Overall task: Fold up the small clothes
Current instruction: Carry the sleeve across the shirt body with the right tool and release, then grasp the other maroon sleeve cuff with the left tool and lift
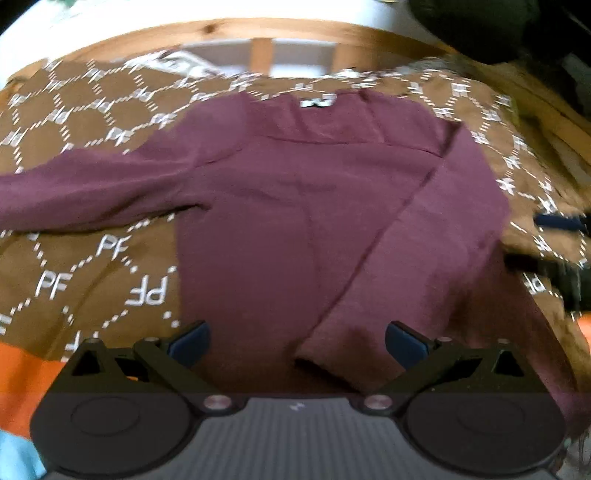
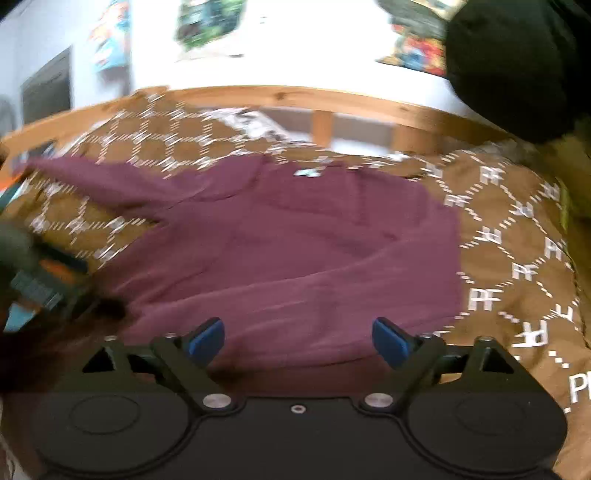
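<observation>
A maroon long-sleeved top (image 1: 280, 206) lies flat on a brown blanket with white "PF" print (image 1: 74, 266). Its right sleeve is folded diagonally across the body, with the cuff (image 1: 325, 354) near the hem. Its left sleeve (image 1: 74, 192) stretches out to the left. My left gripper (image 1: 297, 341) is open and empty, just above the hem. In the right wrist view the top (image 2: 295, 251) fills the middle, and my right gripper (image 2: 298, 338) is open and empty over its lower edge. The left gripper (image 2: 40, 284) shows blurred at the left there.
A wooden bed rail (image 1: 258, 33) runs along the far side of the blanket (image 2: 517, 240). A dark rounded object (image 2: 517, 66) hangs at upper right. Posters (image 2: 207, 26) are on the white wall. Orange fabric (image 1: 22, 384) lies at lower left.
</observation>
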{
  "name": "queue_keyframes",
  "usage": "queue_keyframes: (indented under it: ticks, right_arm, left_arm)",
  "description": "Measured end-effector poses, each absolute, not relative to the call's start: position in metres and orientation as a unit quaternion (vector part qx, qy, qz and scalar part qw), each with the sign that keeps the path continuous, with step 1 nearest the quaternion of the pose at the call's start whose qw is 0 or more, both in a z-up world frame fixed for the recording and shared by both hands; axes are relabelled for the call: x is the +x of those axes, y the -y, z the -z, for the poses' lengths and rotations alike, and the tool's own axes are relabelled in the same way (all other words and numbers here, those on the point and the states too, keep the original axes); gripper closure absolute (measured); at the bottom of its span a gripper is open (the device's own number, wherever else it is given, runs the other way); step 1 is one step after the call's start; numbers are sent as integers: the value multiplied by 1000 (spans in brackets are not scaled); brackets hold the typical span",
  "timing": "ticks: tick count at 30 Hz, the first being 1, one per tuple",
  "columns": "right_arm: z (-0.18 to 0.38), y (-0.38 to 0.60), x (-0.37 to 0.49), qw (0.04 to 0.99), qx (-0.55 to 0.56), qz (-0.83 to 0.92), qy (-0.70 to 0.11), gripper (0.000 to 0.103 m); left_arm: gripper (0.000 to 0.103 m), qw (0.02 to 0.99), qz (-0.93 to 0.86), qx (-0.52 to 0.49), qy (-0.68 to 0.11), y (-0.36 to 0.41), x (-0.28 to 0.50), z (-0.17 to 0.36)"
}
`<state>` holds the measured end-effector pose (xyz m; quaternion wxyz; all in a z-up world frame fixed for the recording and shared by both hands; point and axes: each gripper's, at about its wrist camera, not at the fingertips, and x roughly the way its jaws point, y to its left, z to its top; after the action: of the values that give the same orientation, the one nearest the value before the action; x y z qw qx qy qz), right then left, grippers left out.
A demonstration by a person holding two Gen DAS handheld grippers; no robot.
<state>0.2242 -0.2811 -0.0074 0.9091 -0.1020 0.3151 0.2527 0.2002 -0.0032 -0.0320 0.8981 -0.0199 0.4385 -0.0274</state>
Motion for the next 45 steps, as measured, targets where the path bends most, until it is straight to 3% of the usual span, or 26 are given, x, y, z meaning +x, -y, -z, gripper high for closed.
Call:
queue_keyframes:
  ticks: [5,8,13,16,18,21,29,35,38,43,45]
  right_arm:
    - [14,312,278,927,-100,-188,-308,7]
    - [25,328,318,930,-56,-166,-324,14]
    - [37,348,363,936,0,-144,-321,27]
    - [46,356,383,932,27,-148,-331,50]
    - [50,358,393,931,35,-149,-333,83]
    - [45,365,395,937,51,-131,-320,96]
    - [47,365,396,942,9,-105,-319,93]
    - [37,359,363,942,-26,-100,-320,62]
    - [42,354,345,942,-80,-85,-314,51]
    - [56,345,333,937,-142,-64,-313,46]
    - [51,343,329,939,-137,-56,-310,31]
  left_arm:
    - [0,886,24,61,-458,21,204,41]
    - [0,883,13,109,-457,31,202,49]
    - [0,886,21,107,-451,33,198,52]
    - [0,888,24,90,-451,29,203,54]
    - [0,888,23,81,-451,28,206,54]
    - [0,893,27,74,-444,30,207,50]
    - [0,878,6,90,-471,40,216,64]
    - [0,880,-5,36,-474,27,213,56]
    - [0,892,-13,-17,-452,17,207,42]
    - [0,896,-68,-65,-434,-6,209,20]
    - [0,898,-103,-73,-422,-25,210,9]
